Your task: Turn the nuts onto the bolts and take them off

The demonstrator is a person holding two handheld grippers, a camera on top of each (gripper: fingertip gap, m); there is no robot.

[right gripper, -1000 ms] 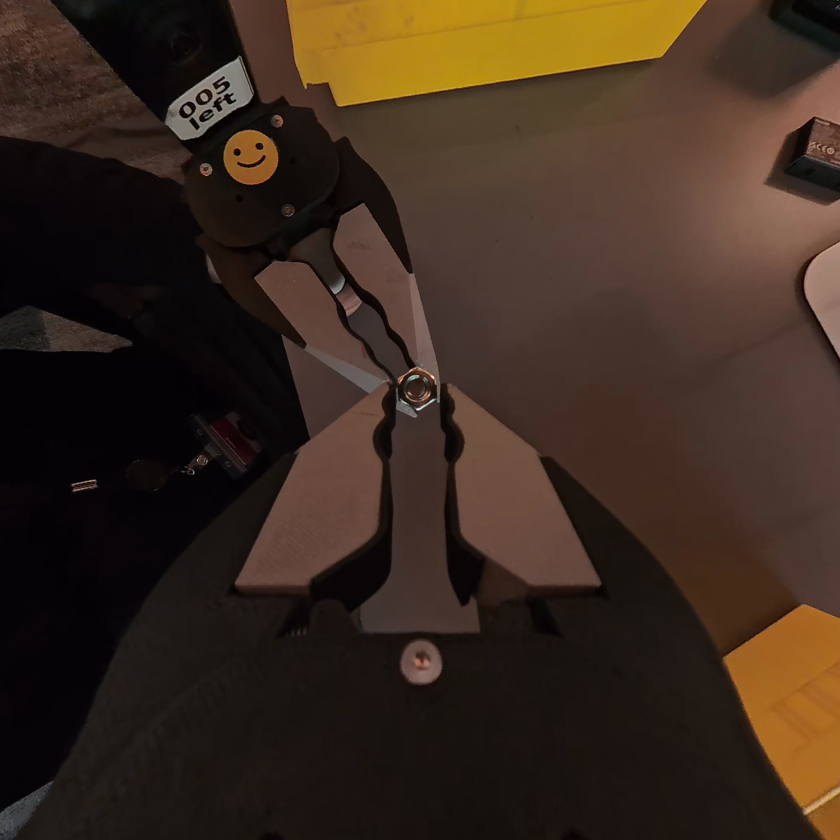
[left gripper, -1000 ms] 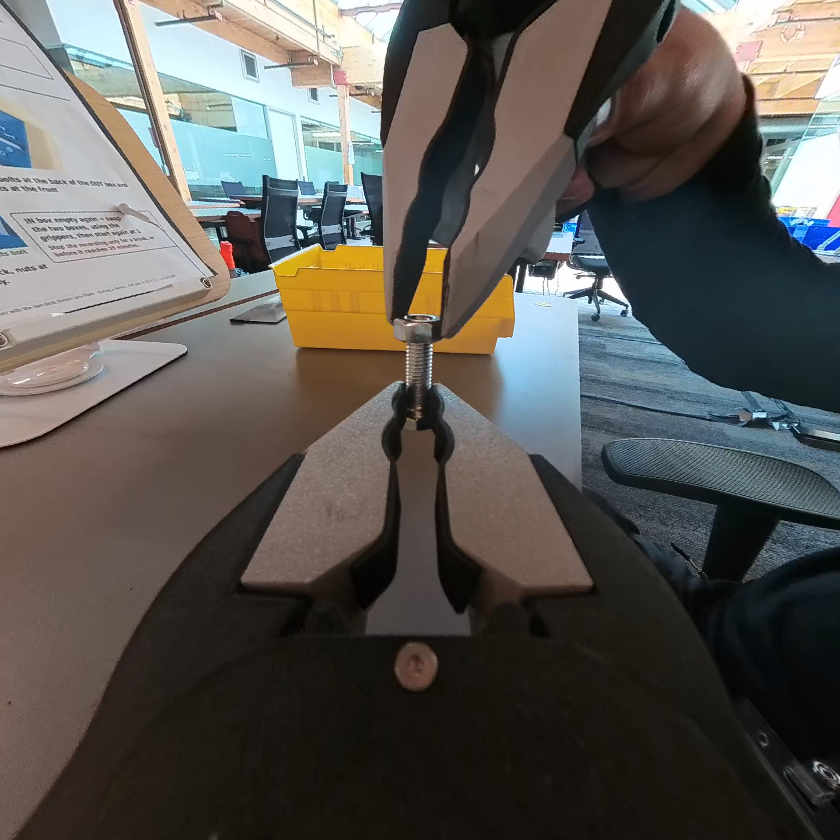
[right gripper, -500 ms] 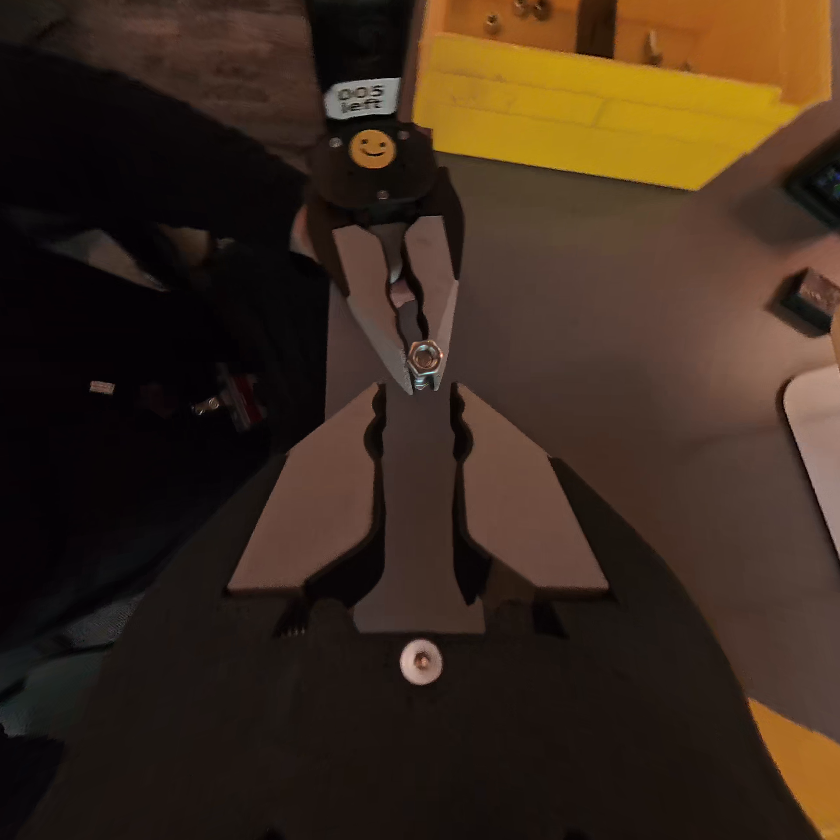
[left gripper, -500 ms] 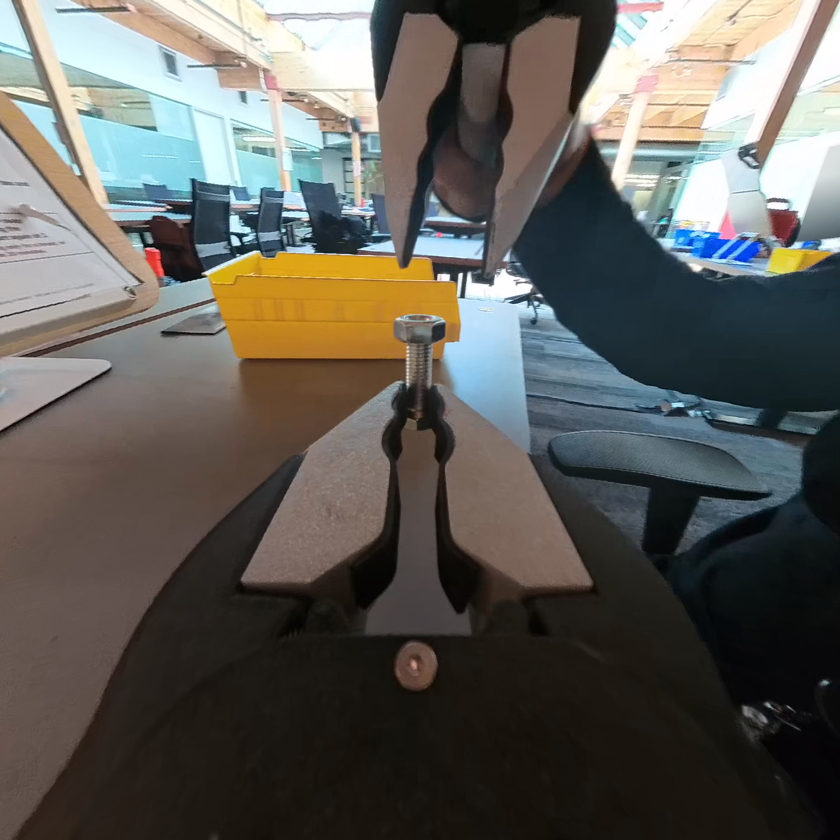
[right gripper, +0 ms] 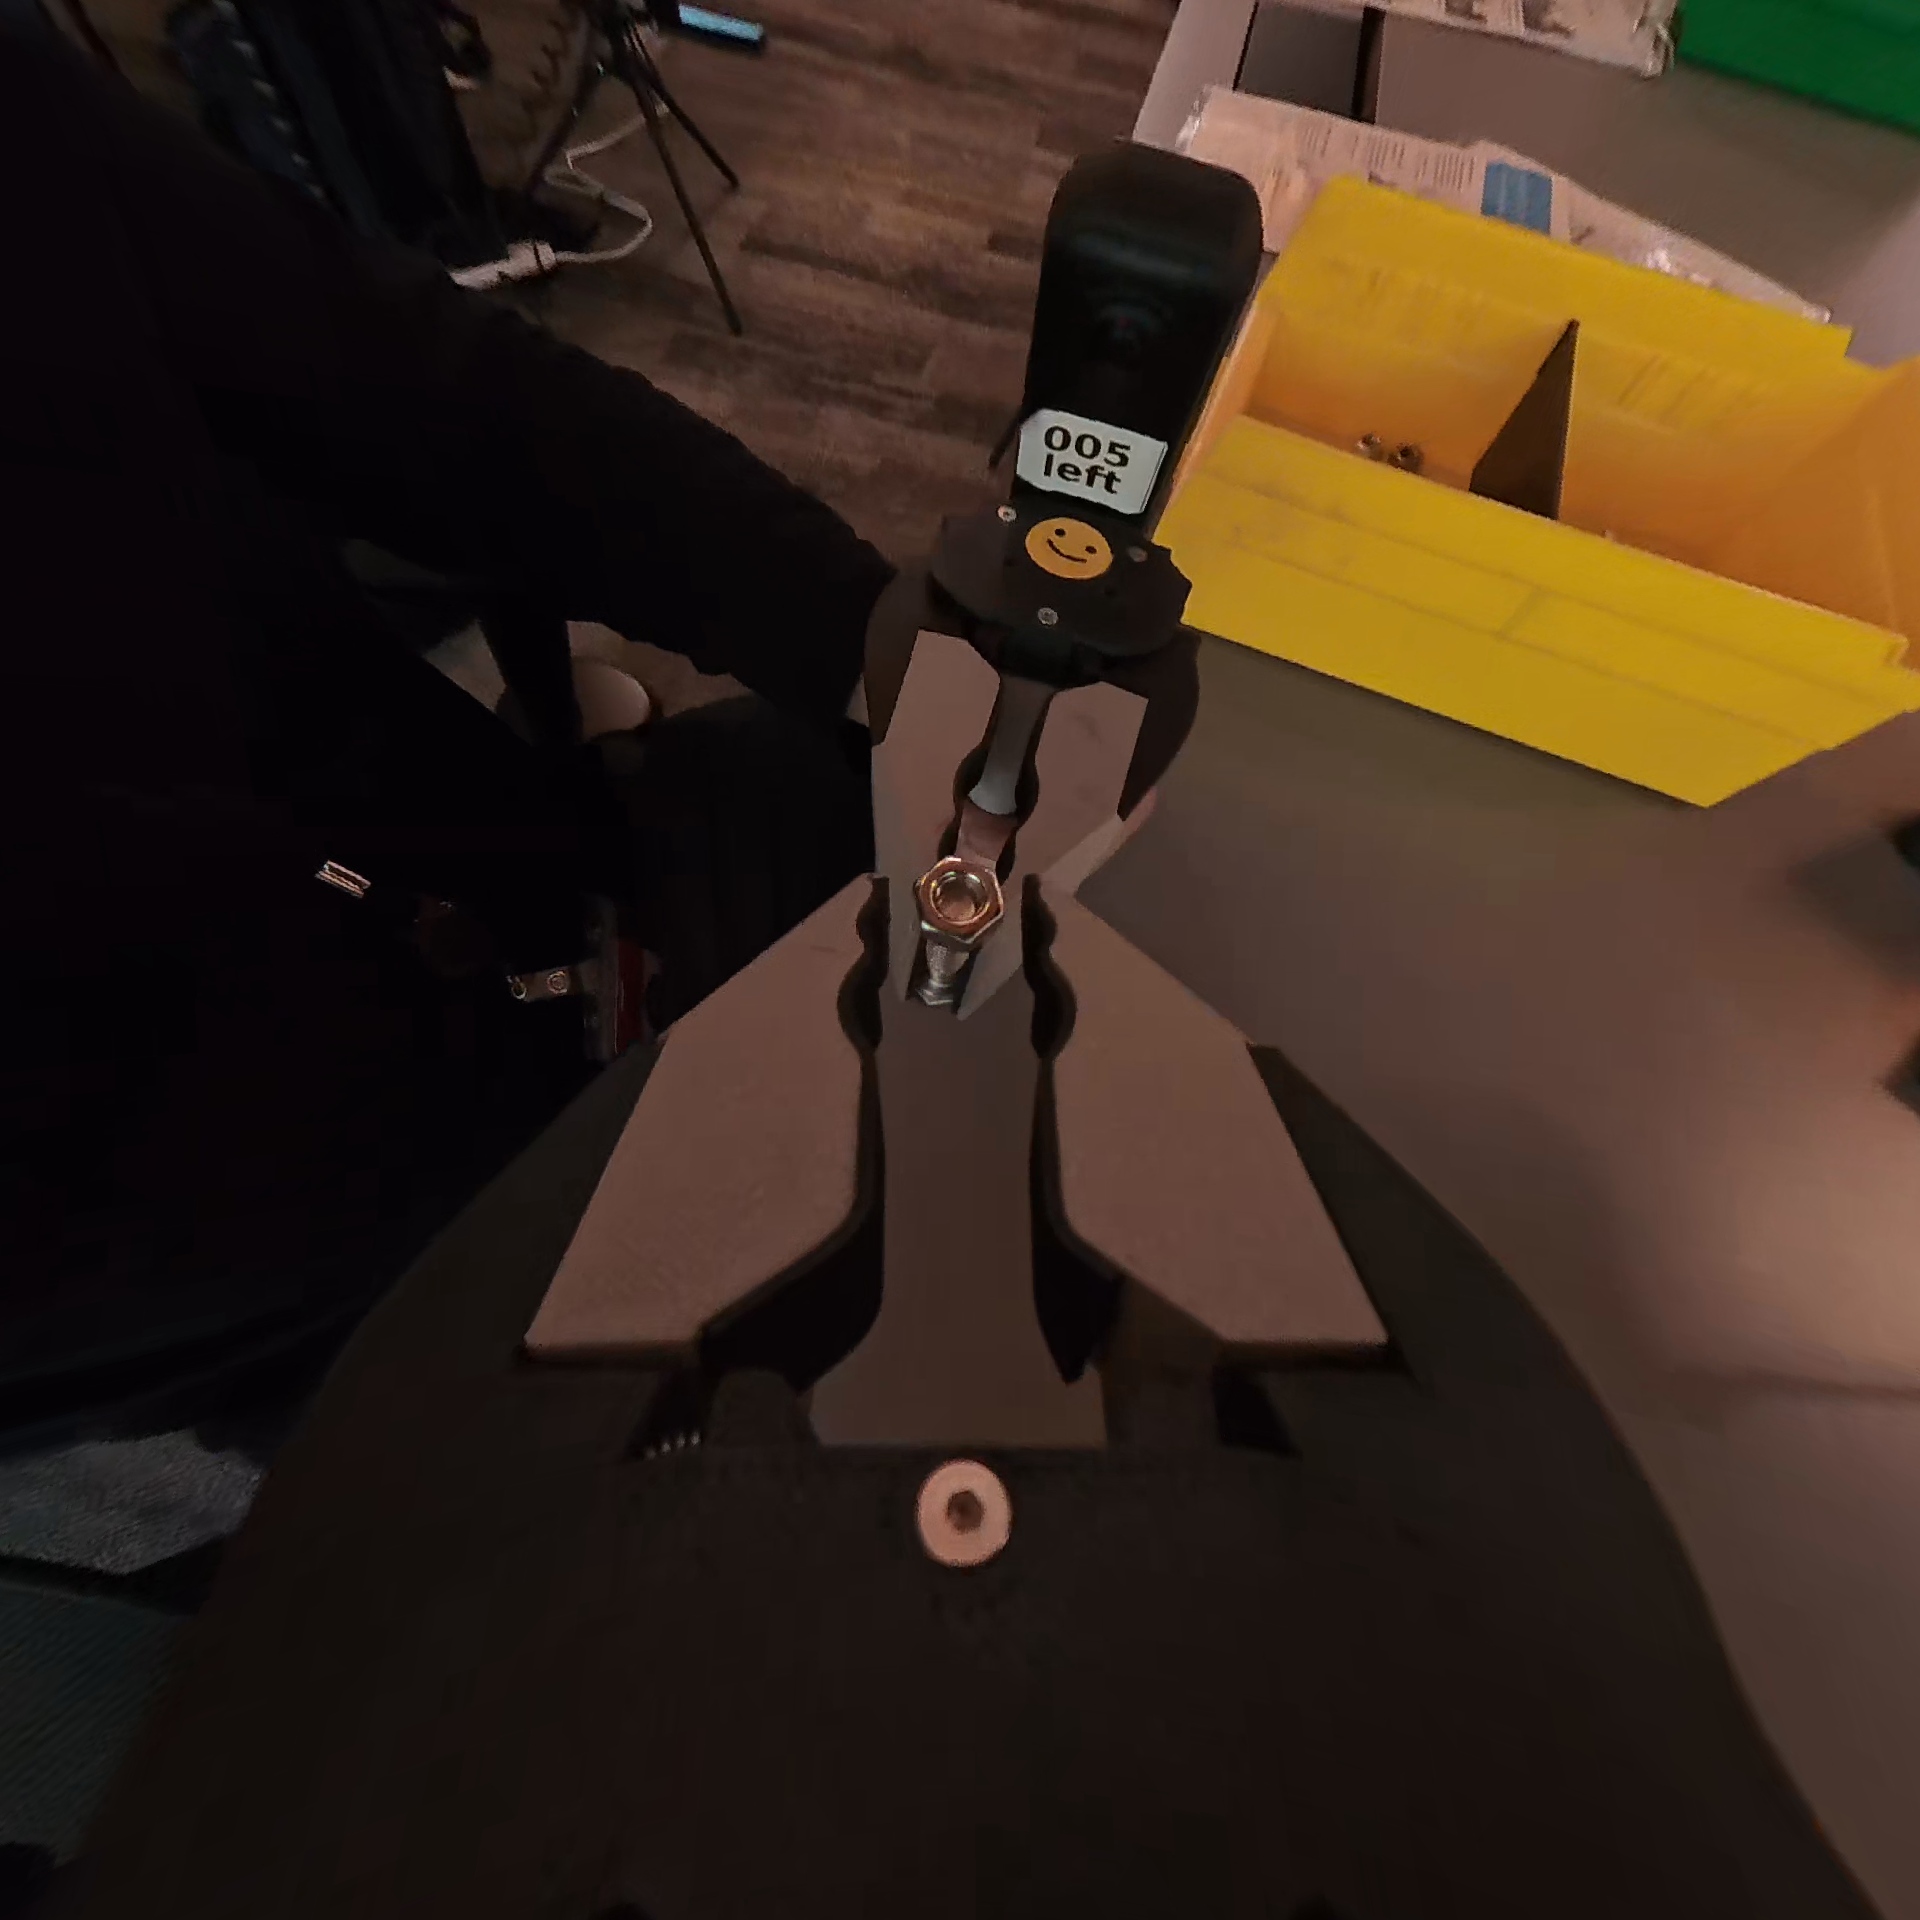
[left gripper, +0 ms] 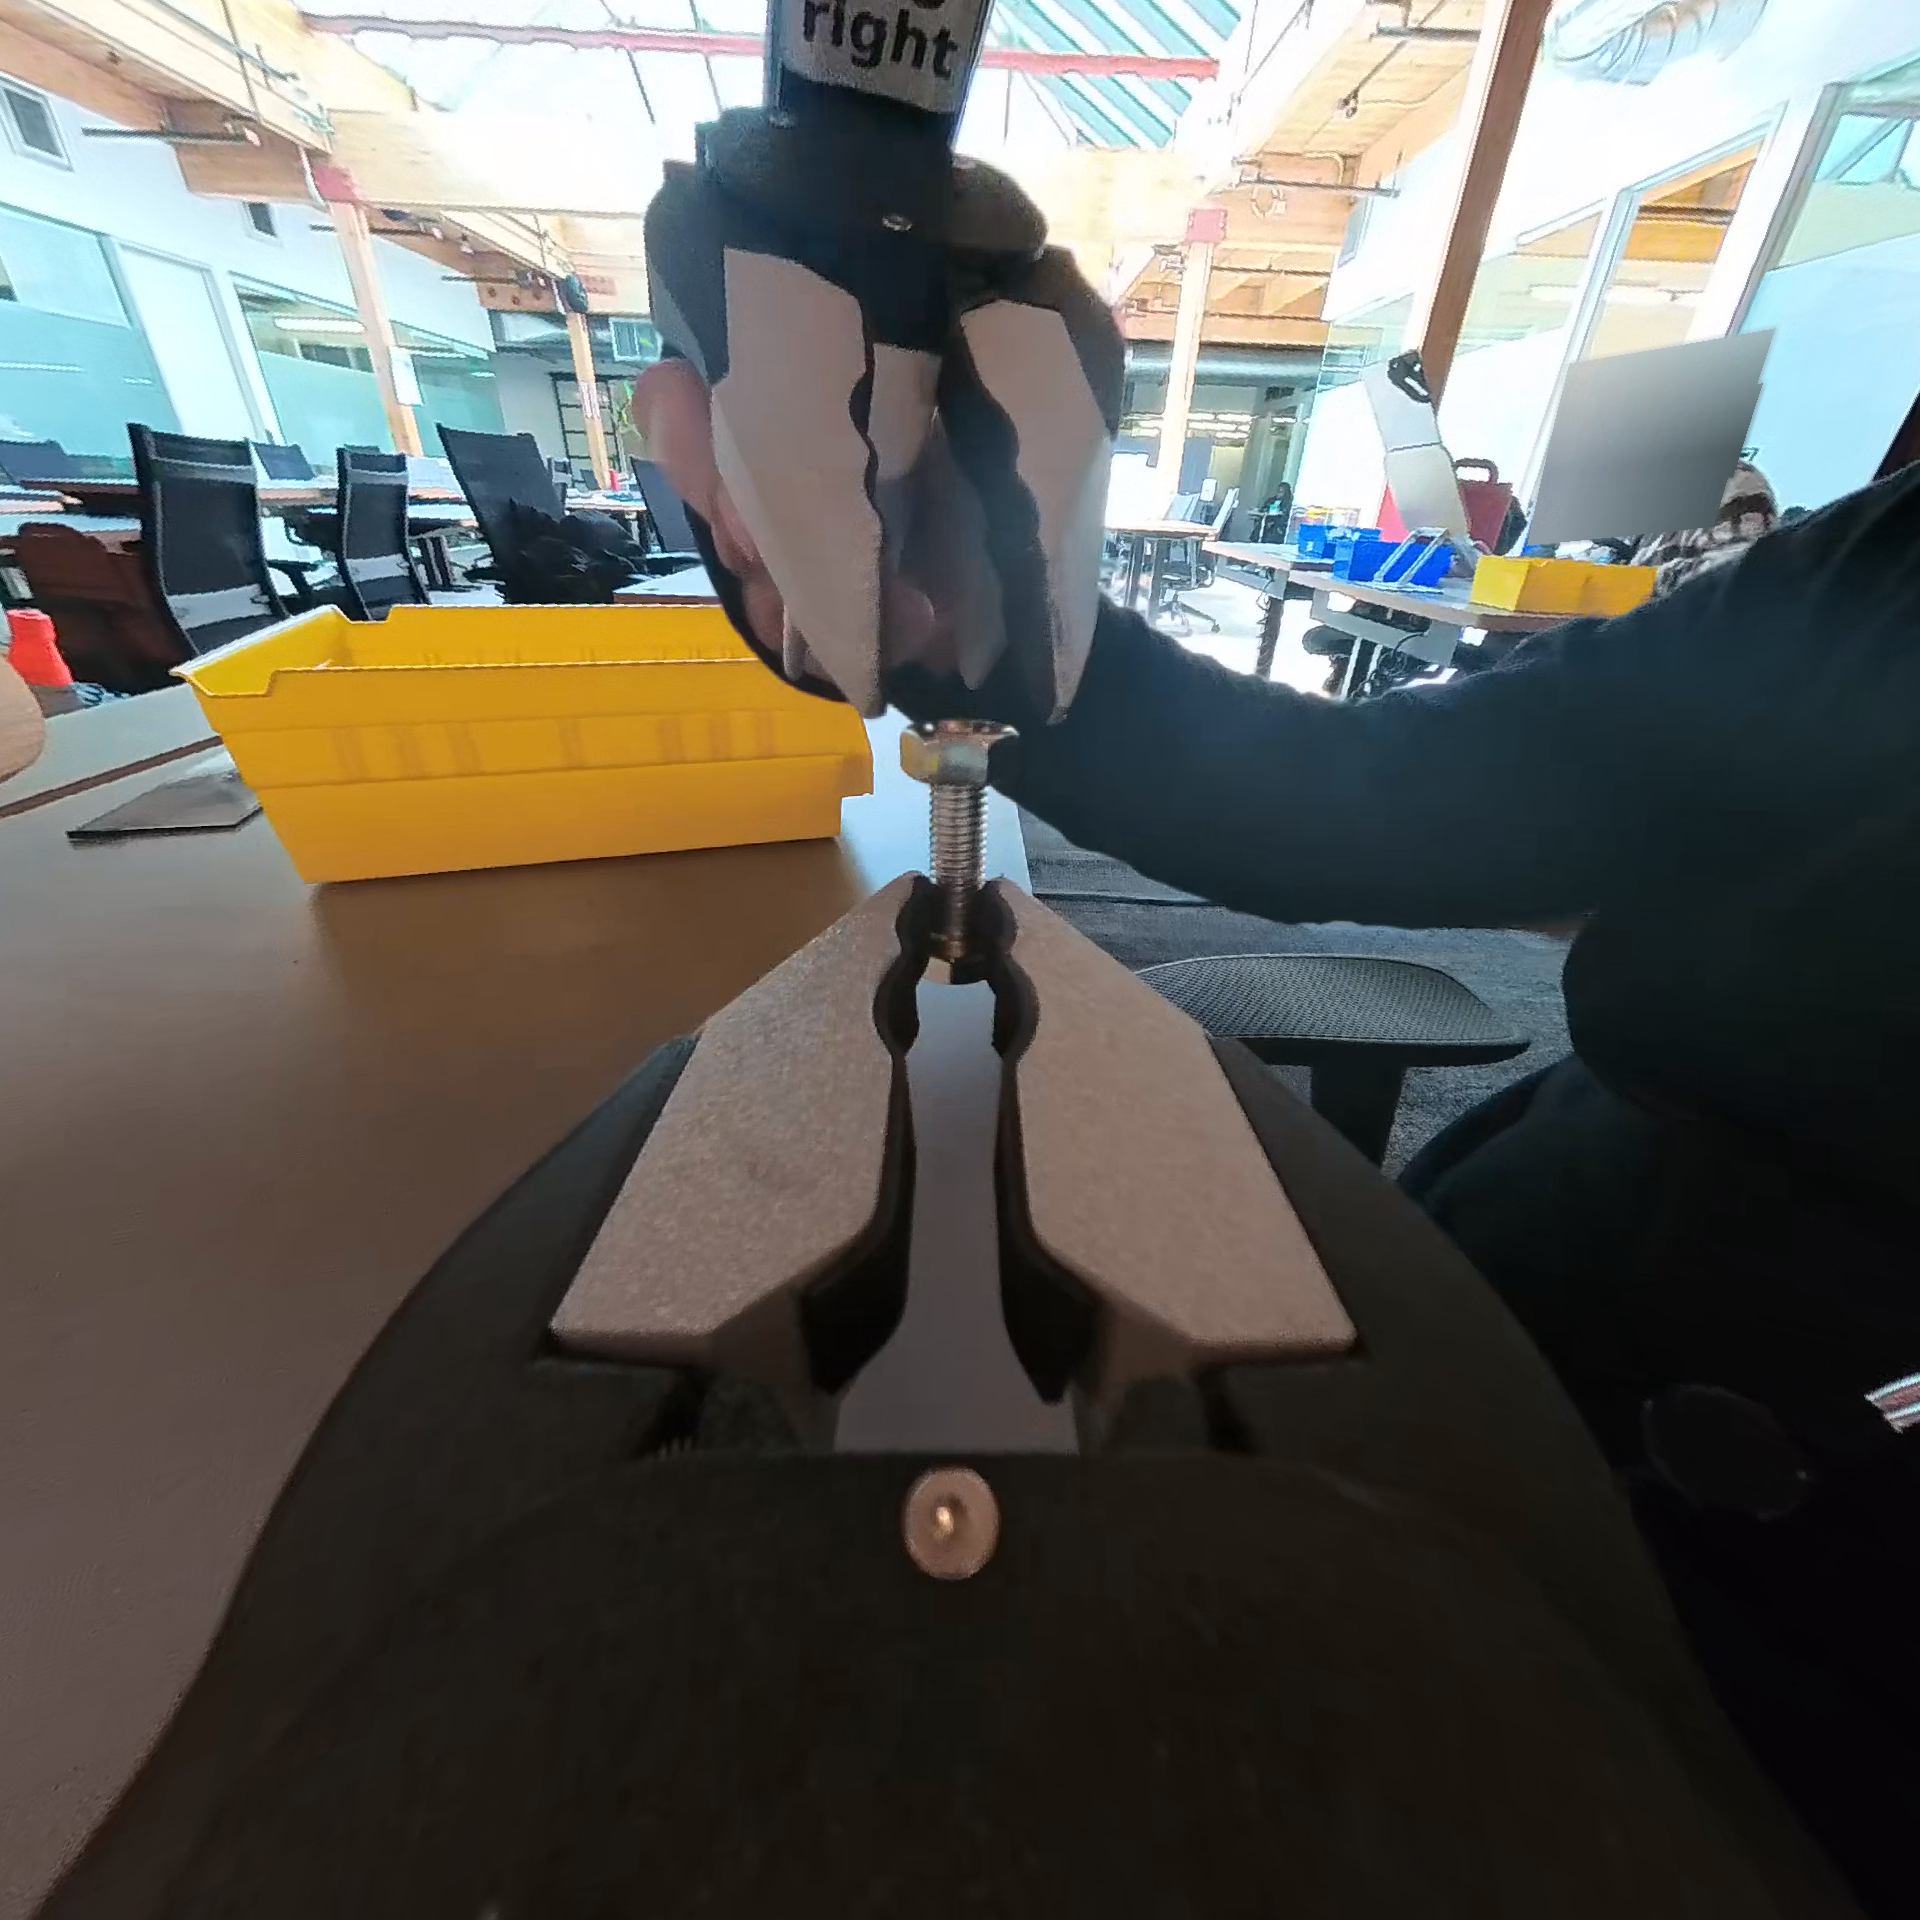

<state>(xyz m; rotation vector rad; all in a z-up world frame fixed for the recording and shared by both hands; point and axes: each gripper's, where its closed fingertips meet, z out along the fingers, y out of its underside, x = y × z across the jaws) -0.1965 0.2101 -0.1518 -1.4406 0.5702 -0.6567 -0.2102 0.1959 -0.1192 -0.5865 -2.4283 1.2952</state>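
My left gripper (left gripper: 954, 920) is shut on the lower end of a silver bolt (left gripper: 954, 836) and holds it upright above the brown table (left gripper: 312, 1091). A hex nut (left gripper: 951, 753) sits on the bolt's top end. My right gripper (left gripper: 961, 698) points down from above, its jaws apart, with its tips just over the nut. In the right wrist view the nut (right gripper: 958, 902) lies between my right gripper's (right gripper: 951, 896) spread tips with a gap on each side. The left gripper (right gripper: 940, 992) holds the bolt (right gripper: 938, 971) beneath it.
A yellow bin (left gripper: 540, 758) stands on the table behind the bolt. In the right wrist view that bin (right gripper: 1507, 603) has a divider and a few small nuts (right gripper: 1382, 449) inside. A chair armrest (left gripper: 1330, 1003) and the person's dark sleeve (left gripper: 1455, 748) are to the right. My left and right fingertips are right by each other.
One second ago my right gripper was shut on the nut. It opened, lifted off, turned about its axis and came back down open over the nut. The left gripper kept holding the bolt.
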